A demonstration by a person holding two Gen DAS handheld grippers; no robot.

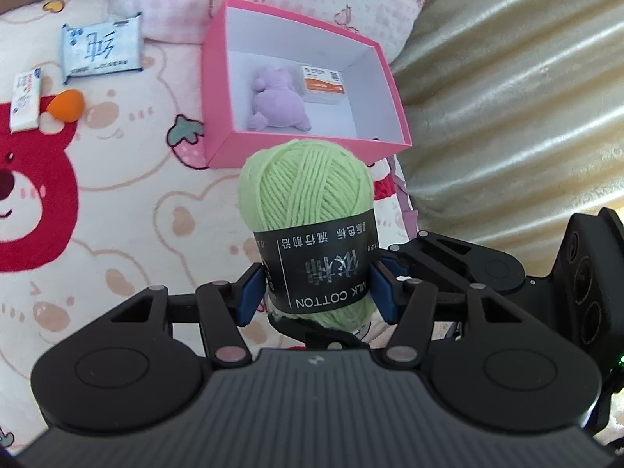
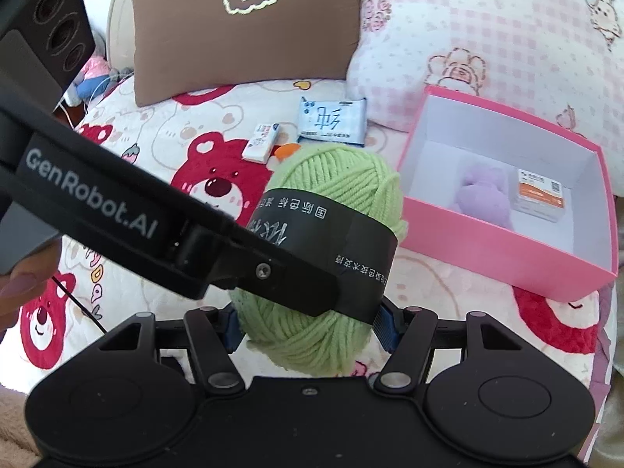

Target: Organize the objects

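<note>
A green yarn ball [image 1: 308, 191] with a black paper band is held above the bed by both grippers at once. My left gripper [image 1: 316, 292] is shut on it, blue pads pressing the band on both sides. My right gripper [image 2: 312, 327] grips the lower part of the same yarn ball [image 2: 343, 179]. One finger [image 2: 273, 269] of the left gripper crosses in front of the ball in the right wrist view. Beyond the ball stands an open pink box [image 1: 273, 148], with a purple plush toy [image 1: 277, 105] and a small orange-and-white carton [image 1: 321, 84] inside.
On the bear-print bedspread lie a blue tissue pack [image 2: 331, 121], a small white box [image 2: 261, 142] and an orange item [image 2: 286, 150]. A brown pillow [image 2: 245, 27] and a pink checked pillow [image 2: 487, 39] sit behind. A beige quilt [image 1: 507, 97] lies to the right of the box.
</note>
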